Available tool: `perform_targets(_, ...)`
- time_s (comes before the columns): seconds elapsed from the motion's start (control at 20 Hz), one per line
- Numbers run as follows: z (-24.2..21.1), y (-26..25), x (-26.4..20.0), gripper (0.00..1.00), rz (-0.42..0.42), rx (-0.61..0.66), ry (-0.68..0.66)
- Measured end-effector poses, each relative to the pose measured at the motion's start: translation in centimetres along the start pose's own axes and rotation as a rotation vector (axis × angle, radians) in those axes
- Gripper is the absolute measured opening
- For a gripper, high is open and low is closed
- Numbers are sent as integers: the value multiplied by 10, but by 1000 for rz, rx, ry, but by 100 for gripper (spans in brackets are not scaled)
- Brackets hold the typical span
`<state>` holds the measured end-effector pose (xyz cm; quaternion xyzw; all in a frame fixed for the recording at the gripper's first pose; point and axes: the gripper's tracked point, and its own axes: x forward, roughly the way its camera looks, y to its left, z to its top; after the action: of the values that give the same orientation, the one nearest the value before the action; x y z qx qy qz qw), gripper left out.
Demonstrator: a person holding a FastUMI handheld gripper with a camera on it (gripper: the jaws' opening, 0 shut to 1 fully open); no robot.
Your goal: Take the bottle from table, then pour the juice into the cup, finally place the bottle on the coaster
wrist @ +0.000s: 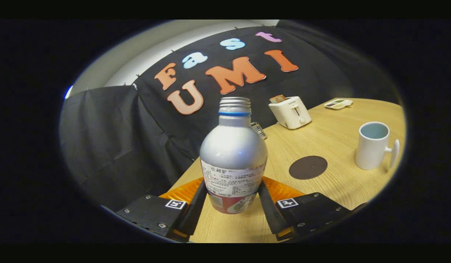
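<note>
The gripper (232,202) is clamped on the bottle (233,160): both fingers press against its lower body, one on each side at the label. The bottle stands upright between them, long axis vertical, cap off and the threaded mouth open at the top. Its base appears to sit on or just above the table (335,135); contact cannot be confirmed from this angle.

The cup (373,146) stands beyond the fingers and off to the right, upright, mouth open, handle turned away to the right. The round dark coaster (308,167) lies flat between bottle and cup, nearer the bottle, clear of both.

Judgement: the take is secured or nearly so; pouring calls for a carry rightward past the coaster, then a tilt of the mouth toward the cup.

Further back stand a toaster (291,111) and a small tray (338,103), well apart from the working area.
</note>
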<state>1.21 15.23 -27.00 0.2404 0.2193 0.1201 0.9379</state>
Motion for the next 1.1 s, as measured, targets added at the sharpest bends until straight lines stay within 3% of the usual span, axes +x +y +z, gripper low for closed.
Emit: perform_targets(1.1,60,-95,6,75,-80,823,-160)
